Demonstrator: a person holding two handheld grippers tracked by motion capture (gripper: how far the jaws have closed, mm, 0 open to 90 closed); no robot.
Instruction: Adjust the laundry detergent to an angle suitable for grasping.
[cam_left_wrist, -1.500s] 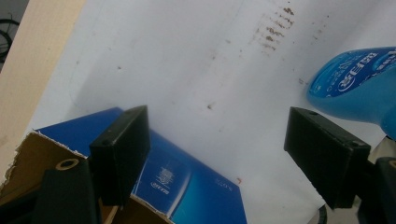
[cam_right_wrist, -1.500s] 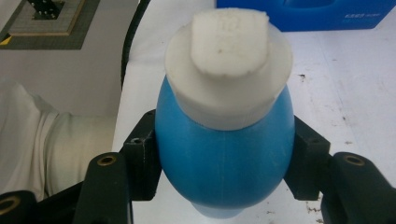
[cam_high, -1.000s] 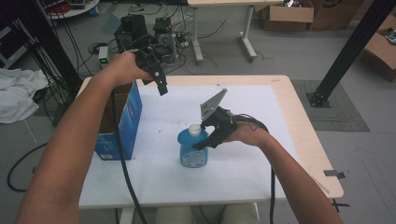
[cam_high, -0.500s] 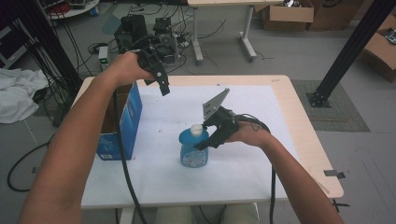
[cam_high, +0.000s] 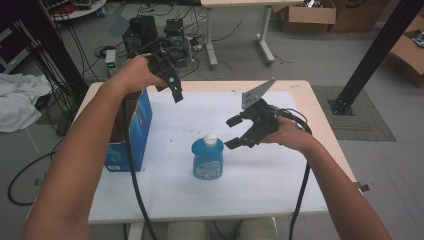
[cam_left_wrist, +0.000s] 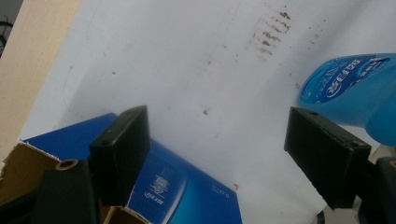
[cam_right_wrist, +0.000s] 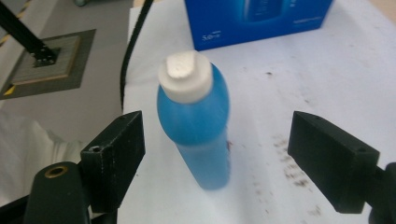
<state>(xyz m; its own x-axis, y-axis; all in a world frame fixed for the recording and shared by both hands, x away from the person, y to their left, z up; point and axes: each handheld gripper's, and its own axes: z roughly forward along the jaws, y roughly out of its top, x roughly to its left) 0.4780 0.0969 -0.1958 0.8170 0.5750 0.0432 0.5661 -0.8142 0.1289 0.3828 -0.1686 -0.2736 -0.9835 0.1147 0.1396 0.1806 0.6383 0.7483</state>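
So the blue bottle (cam_high: 207, 158) stands upright on the white table cover (cam_high: 270, 175), just left of the right gripper (cam_high: 235, 133). Its jaws have just been opening, now spread wide, nothing pinched. Further back the left gripper (cam_high: 176, 94) hovers spread by the blue box (cam_high: 136, 131)

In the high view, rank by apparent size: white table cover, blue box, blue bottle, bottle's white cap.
1. White table cover, by far the largest.
2. Blue box, standing open at the table's left edge.
3. Blue bottle, upright near the middle.
4. White cap, smallest.
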